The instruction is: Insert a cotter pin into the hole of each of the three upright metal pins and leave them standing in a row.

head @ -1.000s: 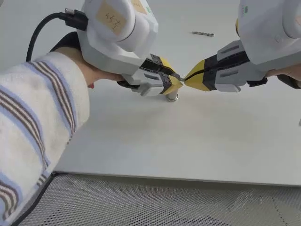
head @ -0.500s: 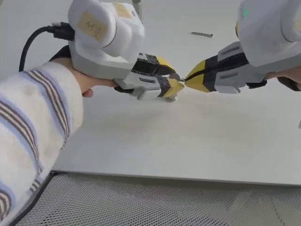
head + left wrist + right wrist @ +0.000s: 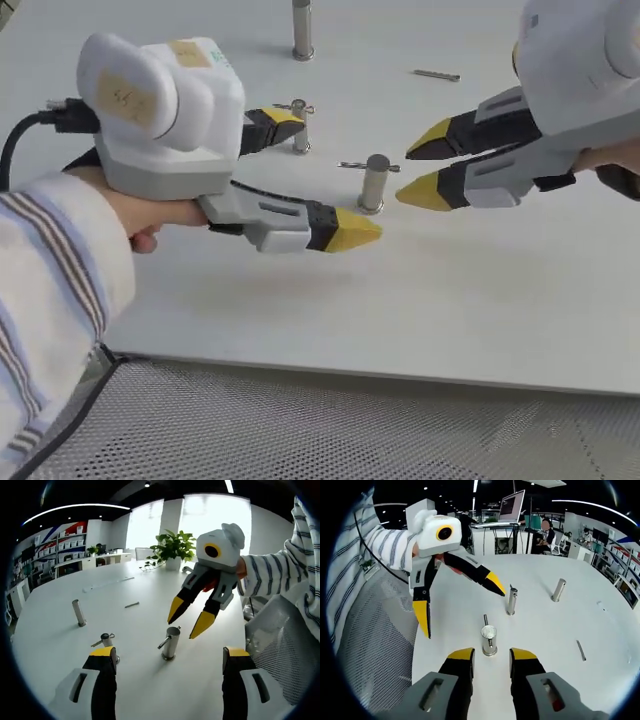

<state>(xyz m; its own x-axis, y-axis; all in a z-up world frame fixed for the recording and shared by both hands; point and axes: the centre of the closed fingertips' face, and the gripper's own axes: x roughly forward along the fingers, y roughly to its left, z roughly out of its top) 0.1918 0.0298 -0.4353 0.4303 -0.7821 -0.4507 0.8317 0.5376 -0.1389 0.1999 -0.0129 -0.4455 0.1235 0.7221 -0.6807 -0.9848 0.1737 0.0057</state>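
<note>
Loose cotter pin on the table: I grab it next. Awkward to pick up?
The cotter pin lies flat and looks thin, so it may skid on the smooth table. It looks metal, so likely stiff and light.

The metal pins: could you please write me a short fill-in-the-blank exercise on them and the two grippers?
The table holds ___ upright metal pins. The nearest pin and the middle pin each carry a cotter pin, but the farthest pin carries ___. The left gripper and the right gripper both have jaws that are ___.
Missing: three; none; open.
</note>
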